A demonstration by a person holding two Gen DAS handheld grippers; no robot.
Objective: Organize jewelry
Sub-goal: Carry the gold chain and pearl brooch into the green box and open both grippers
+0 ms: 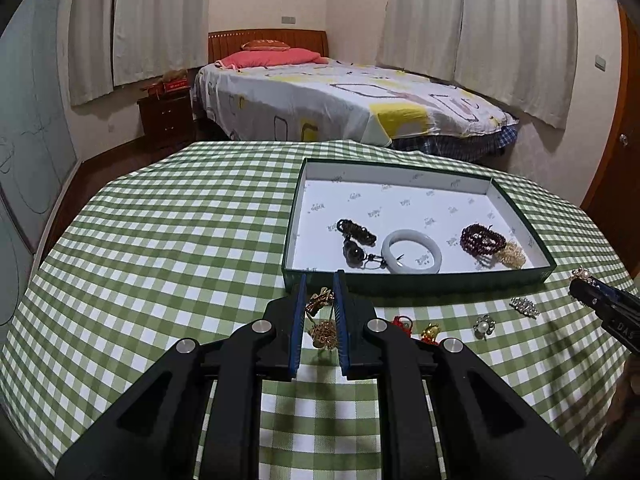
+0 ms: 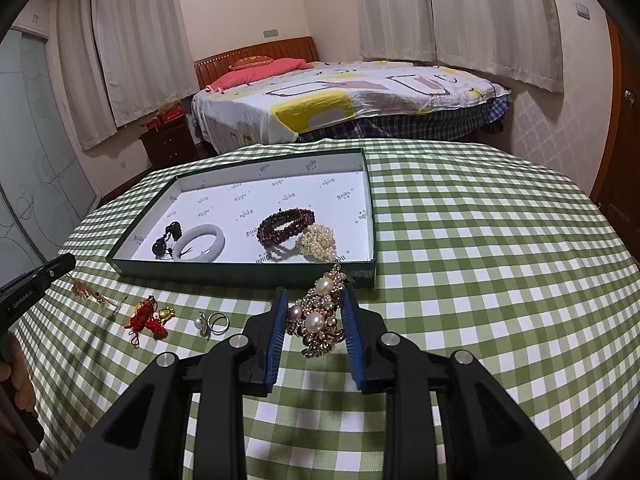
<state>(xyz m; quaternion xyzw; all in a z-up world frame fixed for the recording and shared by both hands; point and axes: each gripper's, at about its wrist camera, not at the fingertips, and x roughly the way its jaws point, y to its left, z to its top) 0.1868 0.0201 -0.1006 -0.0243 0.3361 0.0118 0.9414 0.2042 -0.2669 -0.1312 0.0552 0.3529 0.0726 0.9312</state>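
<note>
From the left wrist view, the left tongs (image 1: pixel 320 280) sit just short of the near wall of the shallow green-walled, white-lined cardboard tray (image 1: pixel 416 280). A tangled gold chain necklace with a gold clasp piece (image 1: pixel 322 320) shows between the 2 blue pads, dangling clear of the green-and-white checked surface (image 1: pixel 160 240), so the tongs look clenched on it. Its long axis runs along the fingers, pointing at the tray. The tray lies directly ahead, so the coming move would be a short carry forward over the wall. Inside the tray, toward its near wall, lie a dark beaded cord bracelet (image 1: pixel 356 240), a pale jade bangle (image 1: pixel 412 252) and a coiled dark red bead bracelet (image 1: pixel 482 238).

From the right wrist view, the right tongs (image 2: pixel 314 296) are clenched on a large gold filigree brooch set with pearls (image 2: pixel 320 316); its long axis slants from low near the hinge up toward the tray's near right corner (image 2: pixel 360 276), which its upper tip overlaps in this view. A cream pearl cluster (image 2: pixel 318 244) lies just past that wall. Of the 2, the right tongs look nearer to releasing. To the left of the brooch, on the surface before the tray, lie a pearl ring (image 2: pixel 212 322) and a red knotted charm (image 2: pixel 146 316).
</note>
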